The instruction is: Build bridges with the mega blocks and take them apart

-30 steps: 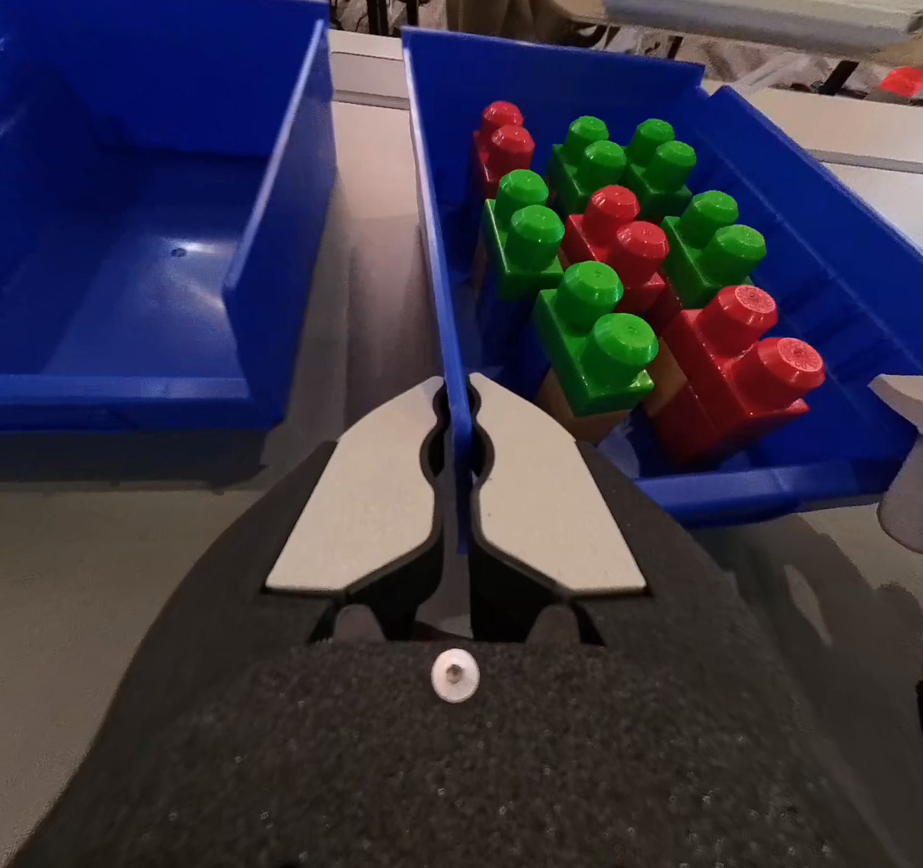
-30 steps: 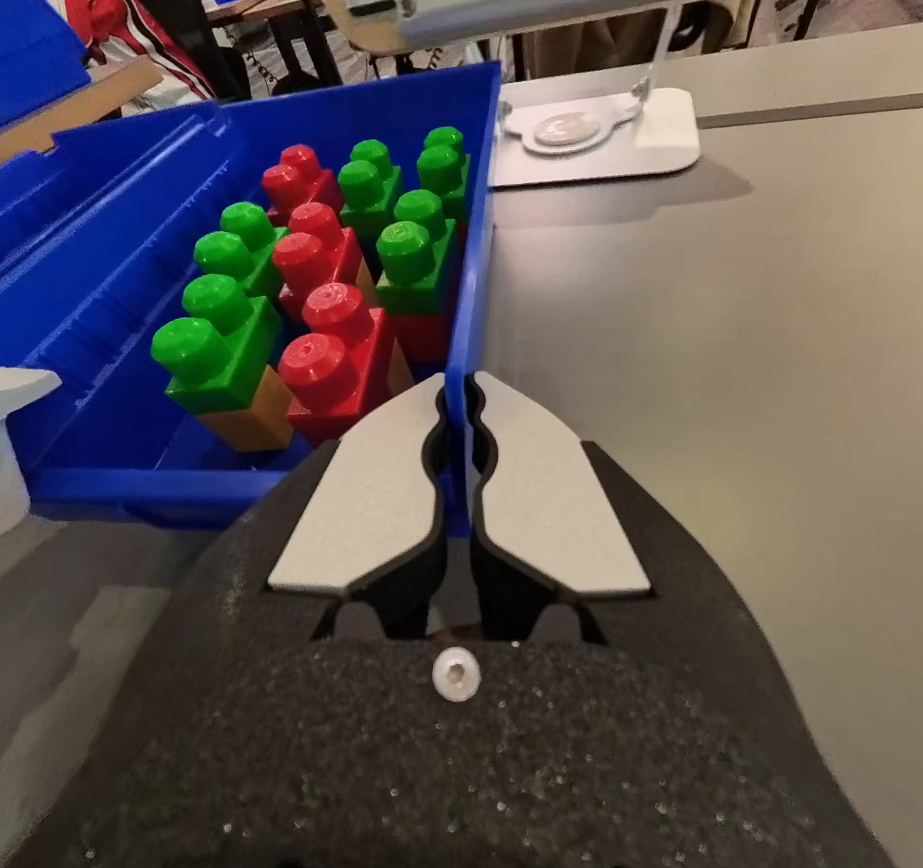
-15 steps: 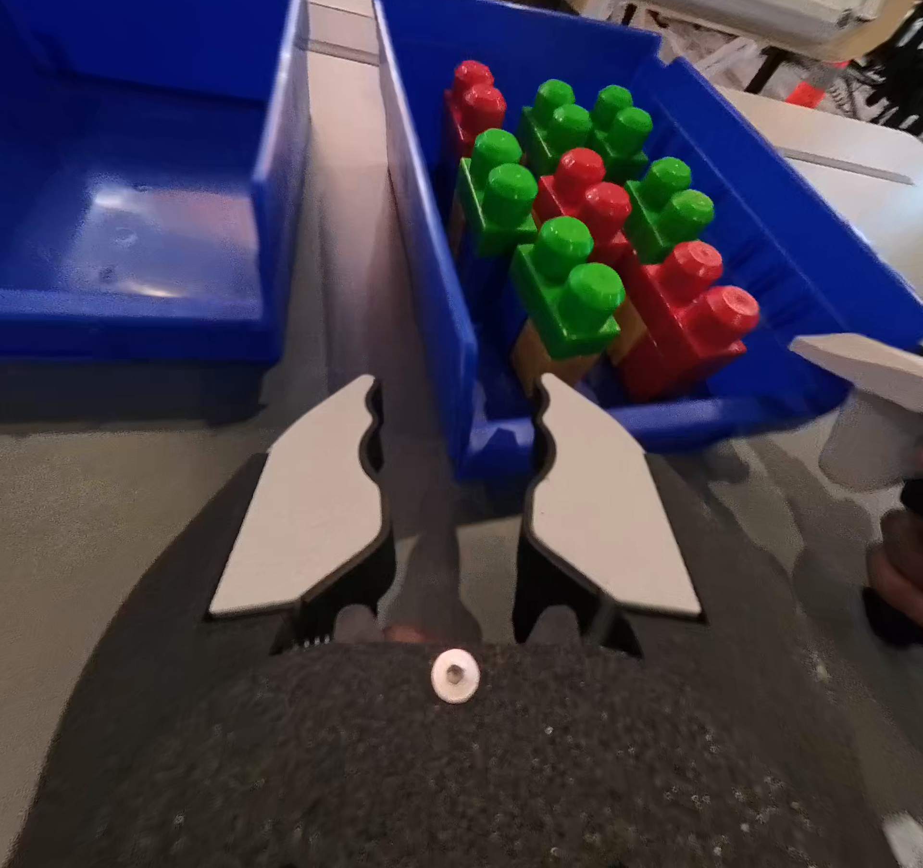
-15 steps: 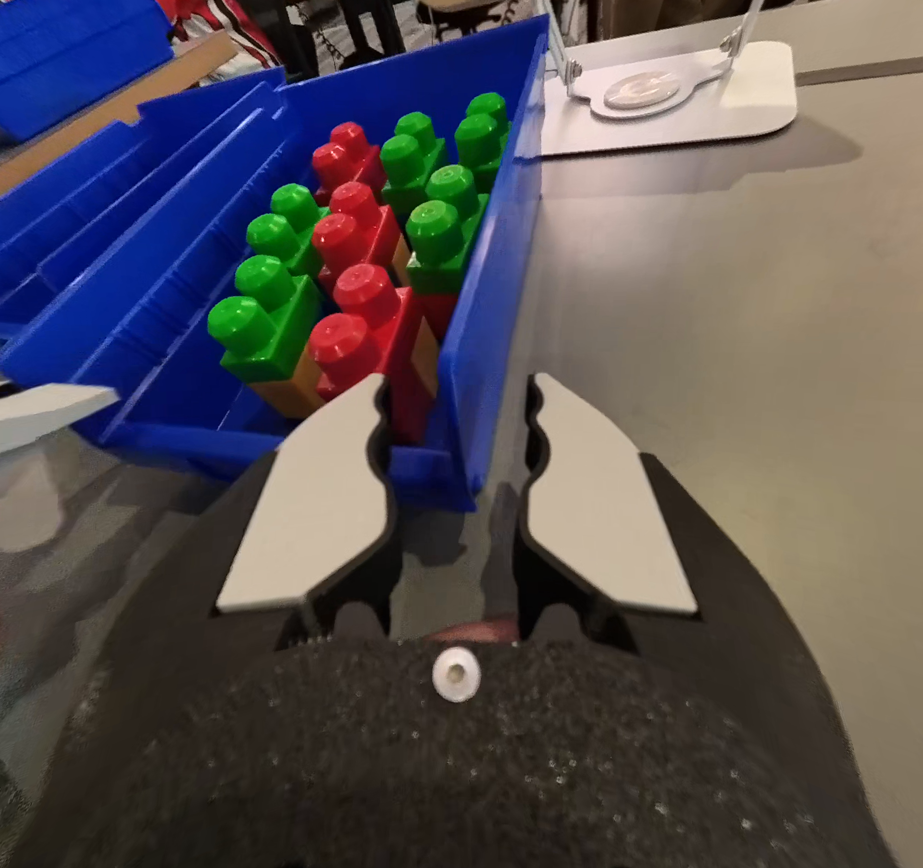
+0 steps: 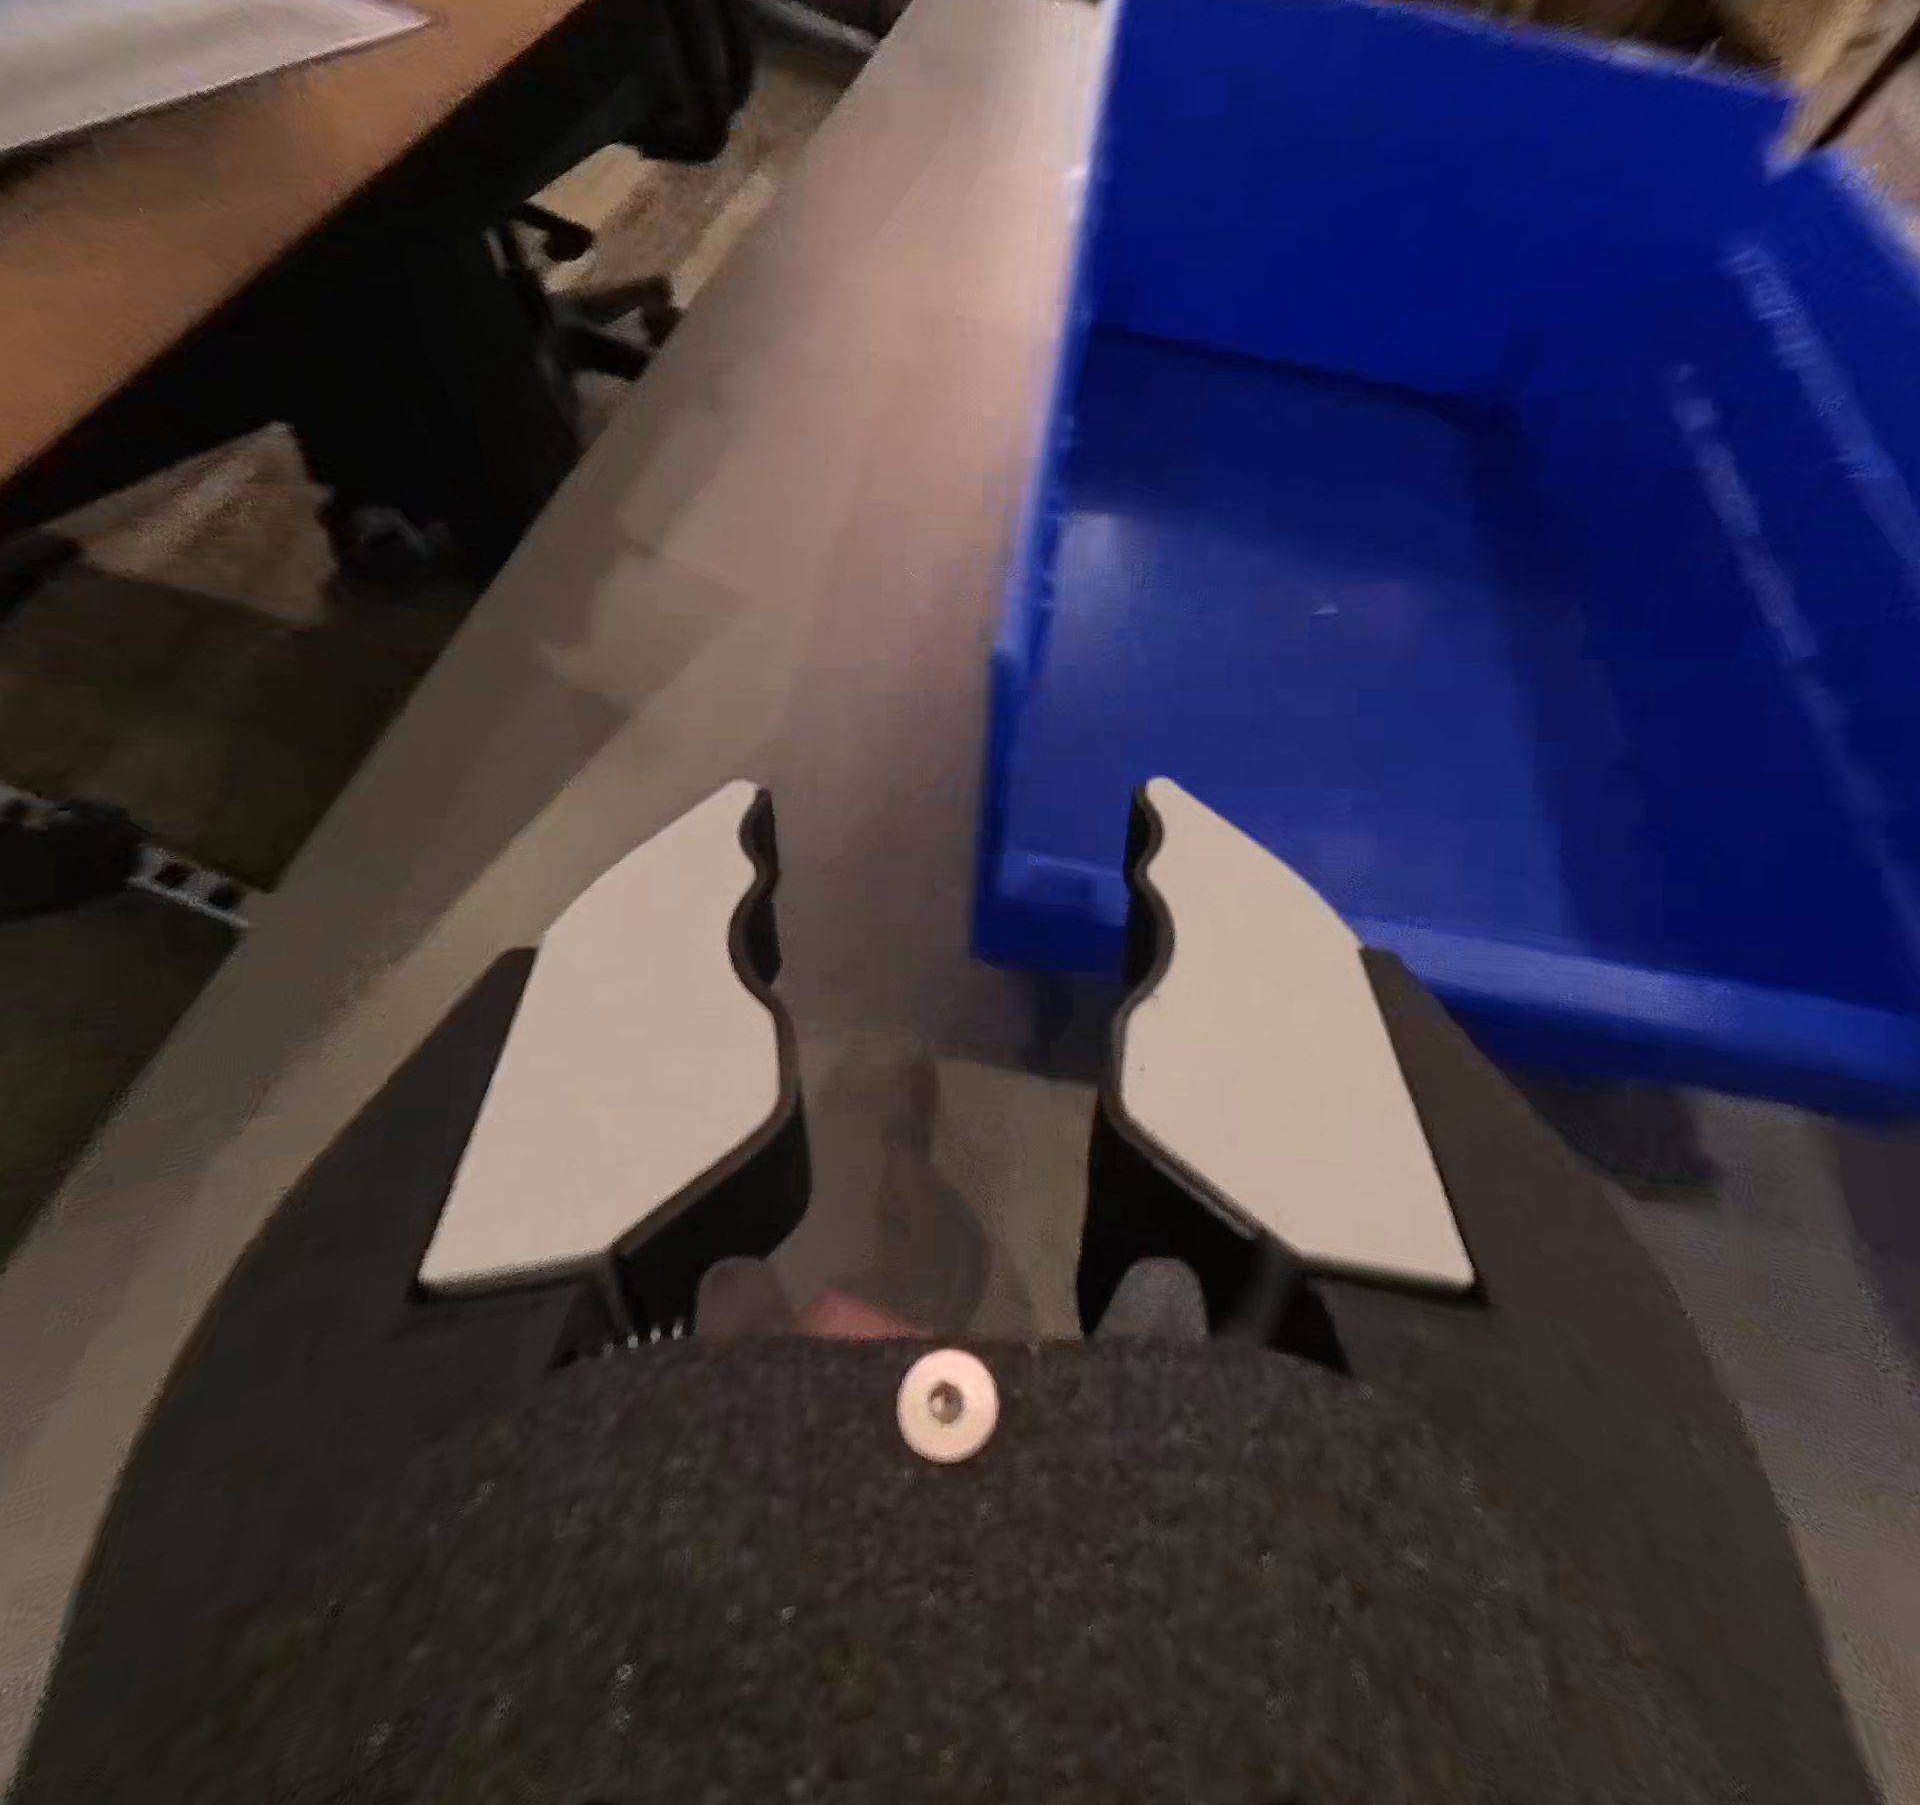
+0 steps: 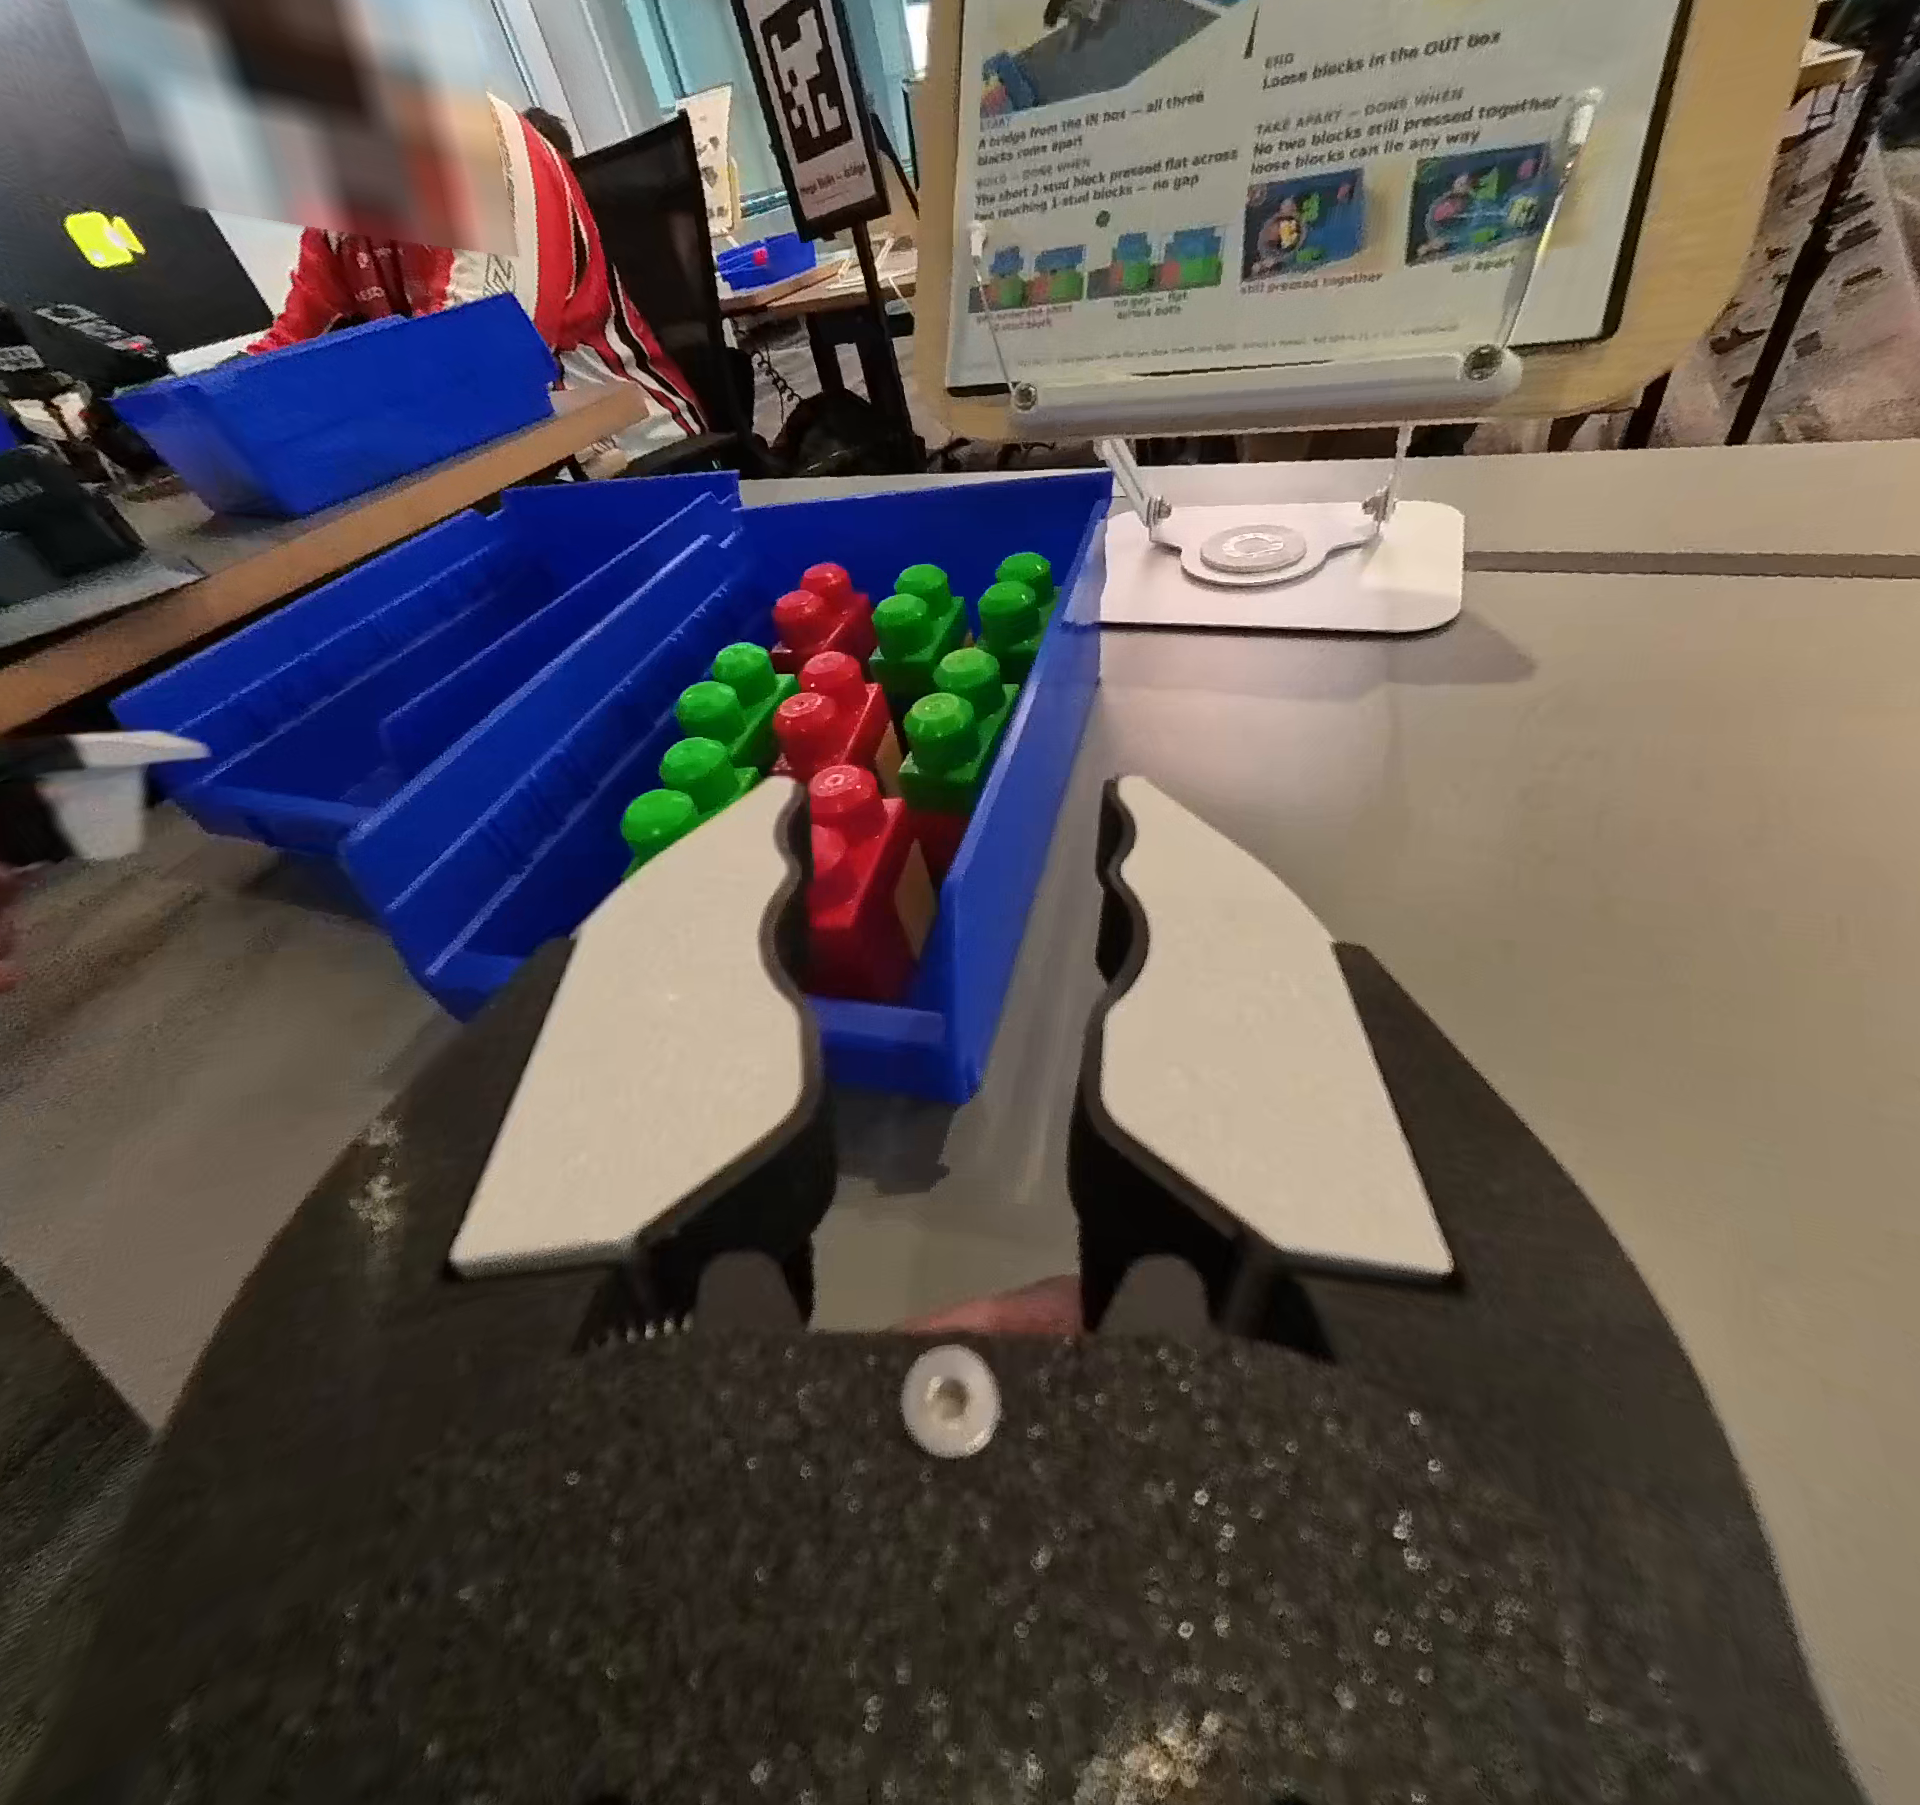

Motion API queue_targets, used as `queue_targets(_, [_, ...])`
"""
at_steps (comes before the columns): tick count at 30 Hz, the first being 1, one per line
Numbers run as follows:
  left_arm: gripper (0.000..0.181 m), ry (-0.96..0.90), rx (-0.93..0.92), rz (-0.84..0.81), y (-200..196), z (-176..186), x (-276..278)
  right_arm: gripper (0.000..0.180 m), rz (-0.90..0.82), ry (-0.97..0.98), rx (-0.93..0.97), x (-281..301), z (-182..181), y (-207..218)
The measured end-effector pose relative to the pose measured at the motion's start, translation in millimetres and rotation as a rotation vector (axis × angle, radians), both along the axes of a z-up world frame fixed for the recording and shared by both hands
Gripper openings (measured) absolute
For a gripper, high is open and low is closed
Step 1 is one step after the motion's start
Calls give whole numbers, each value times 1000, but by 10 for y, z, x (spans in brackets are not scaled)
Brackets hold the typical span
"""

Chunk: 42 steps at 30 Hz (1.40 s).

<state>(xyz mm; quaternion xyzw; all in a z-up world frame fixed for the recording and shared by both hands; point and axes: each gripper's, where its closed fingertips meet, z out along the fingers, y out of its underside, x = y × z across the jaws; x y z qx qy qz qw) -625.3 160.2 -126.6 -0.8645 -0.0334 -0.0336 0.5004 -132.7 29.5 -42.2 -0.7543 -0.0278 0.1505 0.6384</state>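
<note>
Both tools have been pulled back from the block-filled bin's walls, and the left one has been swung away toward the other bin. Now the left tool [image 5: 951, 799] is seen with its fingers spread wide and nothing between them, held above the grey tabletop [image 5: 790, 467]; the empty blue bin [image 5: 1455, 550] is found at 1 o'clock, its near left corner just behind the right fingertip. That view is blurred. The right tool [image 6: 951, 794] is likewise spread and empty, with the near right corner of the blue bin [image 6: 997, 903] framed between its fingers. Inside that bin, red and green mega blocks [image 6: 842, 716] are stood upright in rows, at 11 o'clock. A sign stand [image 6: 1278, 550] is seen at 1 o'clock on the tabletop.
</note>
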Motion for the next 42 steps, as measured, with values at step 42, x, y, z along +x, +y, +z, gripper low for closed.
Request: queue_targets(42, [3, 84, 528, -57, -1932, 1716, 2116, 4, 11, -195, 201, -1000, 1014, -364])
